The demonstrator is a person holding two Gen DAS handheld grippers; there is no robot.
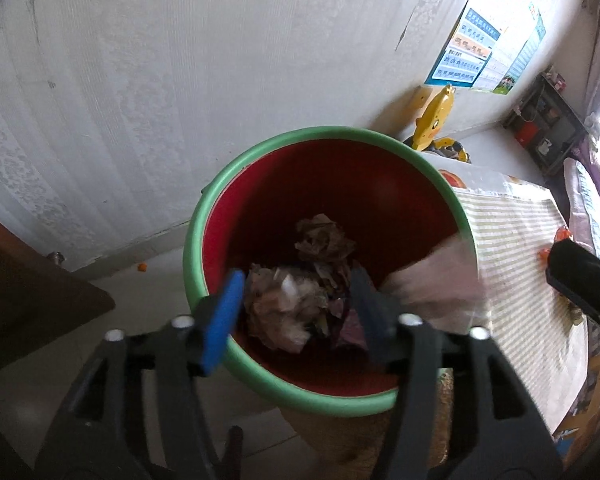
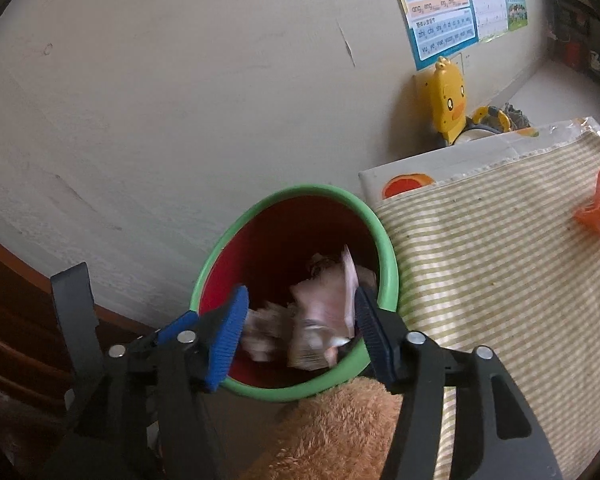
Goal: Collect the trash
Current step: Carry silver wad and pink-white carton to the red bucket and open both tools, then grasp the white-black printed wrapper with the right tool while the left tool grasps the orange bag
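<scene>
both grippers, left [image 1: 296,312] and right [image 2: 300,330], apart over the bin [image 1: 204,236], pink paper [image 2: 324,320] loose between right jaws; risk of catching the rim and spilling outside.

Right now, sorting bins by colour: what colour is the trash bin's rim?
Green rim, red inside; left wrist view shows it best.

light: soft daylight, wall [image 1: 140,80] evenly lit | glare: upper right | blur: paper scrap [image 2: 324,320] smeared | edges: fisheye bend, dark corners
</scene>
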